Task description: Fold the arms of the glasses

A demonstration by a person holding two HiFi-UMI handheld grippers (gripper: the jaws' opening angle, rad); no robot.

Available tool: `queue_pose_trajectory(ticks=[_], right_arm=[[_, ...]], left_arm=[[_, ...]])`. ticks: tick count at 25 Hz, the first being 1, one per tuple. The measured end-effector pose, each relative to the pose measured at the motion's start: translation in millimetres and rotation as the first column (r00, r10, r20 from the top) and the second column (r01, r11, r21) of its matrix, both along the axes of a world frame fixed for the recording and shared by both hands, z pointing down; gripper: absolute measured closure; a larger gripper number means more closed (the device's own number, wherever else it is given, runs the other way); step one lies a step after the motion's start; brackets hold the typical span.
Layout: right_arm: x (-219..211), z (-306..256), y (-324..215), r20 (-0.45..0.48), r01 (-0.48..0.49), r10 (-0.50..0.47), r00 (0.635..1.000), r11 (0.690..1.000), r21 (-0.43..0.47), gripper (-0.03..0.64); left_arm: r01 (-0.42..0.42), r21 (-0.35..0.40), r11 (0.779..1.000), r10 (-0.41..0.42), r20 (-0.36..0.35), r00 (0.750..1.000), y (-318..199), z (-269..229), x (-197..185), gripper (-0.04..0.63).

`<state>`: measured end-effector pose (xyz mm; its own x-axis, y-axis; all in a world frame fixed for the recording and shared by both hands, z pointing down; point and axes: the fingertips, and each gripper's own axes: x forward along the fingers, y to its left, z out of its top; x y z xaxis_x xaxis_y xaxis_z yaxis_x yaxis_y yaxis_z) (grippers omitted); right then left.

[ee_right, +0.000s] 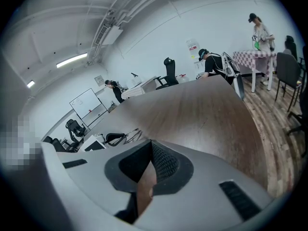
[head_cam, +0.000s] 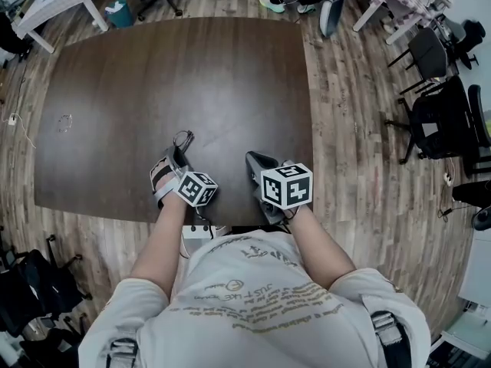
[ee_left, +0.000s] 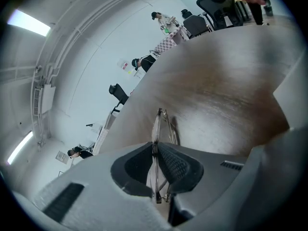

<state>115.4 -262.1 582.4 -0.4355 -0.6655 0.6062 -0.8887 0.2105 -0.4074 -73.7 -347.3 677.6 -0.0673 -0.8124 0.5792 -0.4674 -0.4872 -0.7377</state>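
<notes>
Seemingly late step: glasses [ee_left: 157, 129] gripped edge-on in left tongs [ee_left: 155, 150], low over near part of table [head_cam: 192, 75]; touching it or not, cannot tell. Glasses look flat, arms apparently lying close against front, so folding judged done or nearly. Right tongs [ee_right: 150, 148] clenched, empty, beside left, apart from glasses. Next move likely: lay glasses on table, ease grip gently so thin wire doesn't spring; right tongs free to press stray arm home.
</notes>
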Motion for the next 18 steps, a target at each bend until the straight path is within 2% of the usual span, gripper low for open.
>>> queue_pose_trajectory(ticks=[4,6,12,15,18], right_arm=[[-0.9,-0.1,-0.3,0.007,0.002,-0.002,1.000,1.000,-0.004,0.600],[-0.3,-1.7,0.5,0.029,-0.001,0.002,1.000,1.000,-0.011,0.600],[4.1,-9.1,-3.2,0.060,-0.014,0.014,0.998,1.000,-0.001,0.600],[3.5,-17.0,-3.4,0.067,-0.019,0.018,0.998,1.000,0.010,0.600],[2.9,-28.8,-7.0,0.044,-0.016,0.014,0.999,0.999,0.041,0.600]], left_arm=[[0.006,-0.019,1.000,-0.006,-0.004,1.000,1.8,6.4,-2.3,0.543],[0.006,-0.026,1.000,-0.007,-0.016,1.000,3.4,7.6,-1.2,0.501],[0.017,-0.021,1.000,-0.019,-0.058,0.998,2.8,-1.6,0.6,0.471],[0.054,-0.015,0.998,-0.056,-0.142,0.988,8.2,-22.2,2.0,0.472],[0.107,-0.019,0.994,-0.108,-0.272,0.956,13.9,-50.1,4.4,0.479]])
